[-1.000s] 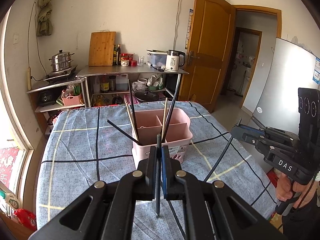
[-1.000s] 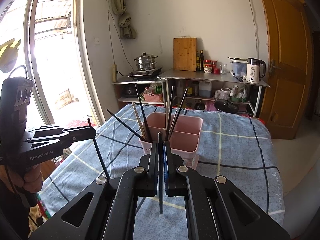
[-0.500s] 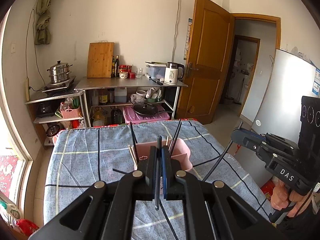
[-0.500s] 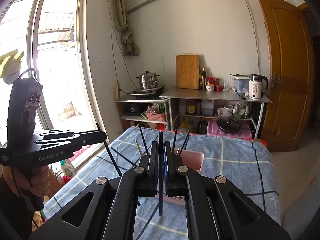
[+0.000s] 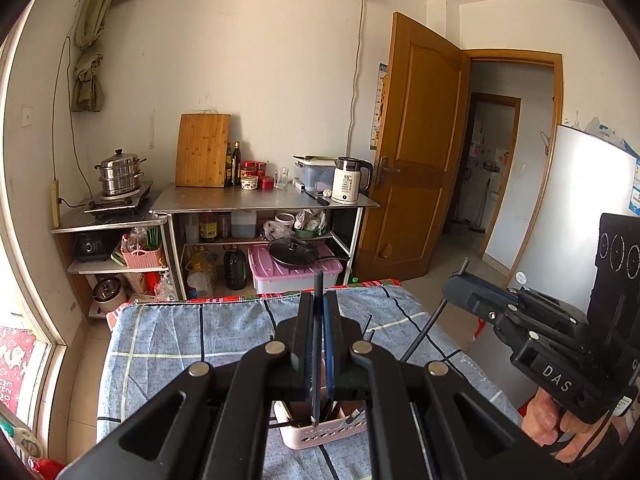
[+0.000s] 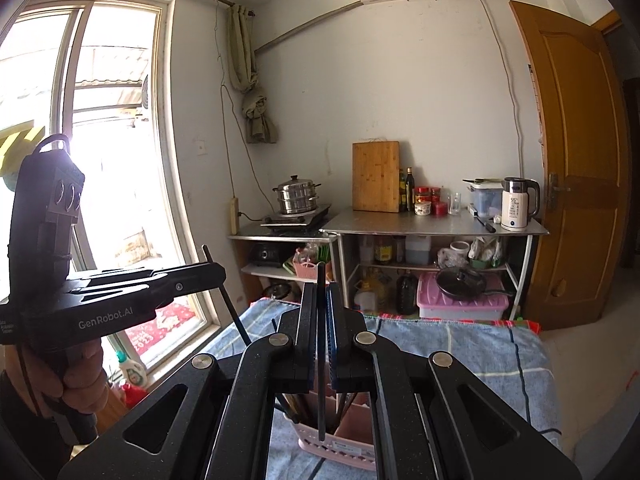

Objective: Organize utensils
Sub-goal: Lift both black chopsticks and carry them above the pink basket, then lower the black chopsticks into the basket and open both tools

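Now the left gripper (image 5: 319, 300) pinches one black chopstick (image 5: 317, 344) upright between its pressed-together fingers, above the pink utensil caddy (image 5: 320, 434) that stands on the blue checked tablecloth (image 5: 168, 332) near the camera. To the right, the right gripper (image 6: 323, 292) likewise clamps its own black chopstick (image 6: 321, 340) upright over the same caddy, where more chopsticks (image 6: 296, 406) lean in the near-left compartment. Far behind, a kettle (image 5: 349, 180) and cutting board (image 5: 203, 150) sit on a metal counter (image 5: 264, 202).
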A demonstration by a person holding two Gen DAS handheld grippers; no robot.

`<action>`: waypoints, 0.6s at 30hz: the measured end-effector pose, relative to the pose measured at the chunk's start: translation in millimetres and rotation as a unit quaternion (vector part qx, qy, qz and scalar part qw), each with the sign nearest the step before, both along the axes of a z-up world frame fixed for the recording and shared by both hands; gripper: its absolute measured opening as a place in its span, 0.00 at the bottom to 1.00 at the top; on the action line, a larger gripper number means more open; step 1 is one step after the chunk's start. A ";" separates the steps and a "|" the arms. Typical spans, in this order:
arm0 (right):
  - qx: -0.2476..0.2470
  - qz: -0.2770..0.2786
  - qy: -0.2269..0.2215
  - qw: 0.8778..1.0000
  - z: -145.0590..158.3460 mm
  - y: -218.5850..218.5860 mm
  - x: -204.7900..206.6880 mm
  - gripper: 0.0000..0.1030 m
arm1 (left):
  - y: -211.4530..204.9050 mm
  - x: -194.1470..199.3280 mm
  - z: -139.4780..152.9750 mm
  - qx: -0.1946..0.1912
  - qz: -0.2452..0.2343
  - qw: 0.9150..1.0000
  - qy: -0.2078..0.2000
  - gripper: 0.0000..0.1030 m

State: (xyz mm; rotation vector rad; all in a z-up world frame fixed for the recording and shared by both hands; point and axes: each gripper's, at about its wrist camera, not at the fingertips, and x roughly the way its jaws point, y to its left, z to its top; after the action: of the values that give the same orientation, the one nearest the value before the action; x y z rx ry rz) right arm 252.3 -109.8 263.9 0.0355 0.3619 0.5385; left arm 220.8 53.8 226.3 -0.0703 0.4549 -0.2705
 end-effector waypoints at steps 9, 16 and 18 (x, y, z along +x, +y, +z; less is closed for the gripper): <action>0.000 0.000 0.018 1.000 -19.3 4.6 19.7 0.04 | 4.2 21.7 -24.7 -0.011 -0.002 1.000 0.016 0.05; -0.012 0.006 0.051 0.999 -48.7 9.6 28.6 0.04 | 6.2 37.2 -53.2 -0.013 -0.005 0.999 0.050 0.05; -0.015 0.006 0.061 0.998 -57.4 10.2 30.0 0.04 | 5.5 39.5 -62.5 -0.012 -0.006 0.998 0.061 0.05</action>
State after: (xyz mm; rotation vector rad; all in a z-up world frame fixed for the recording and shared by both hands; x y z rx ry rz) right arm 282.3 -99.5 206.5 0.0365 0.4893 0.5436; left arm 260.4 59.3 163.8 -0.1070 0.5744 -0.2850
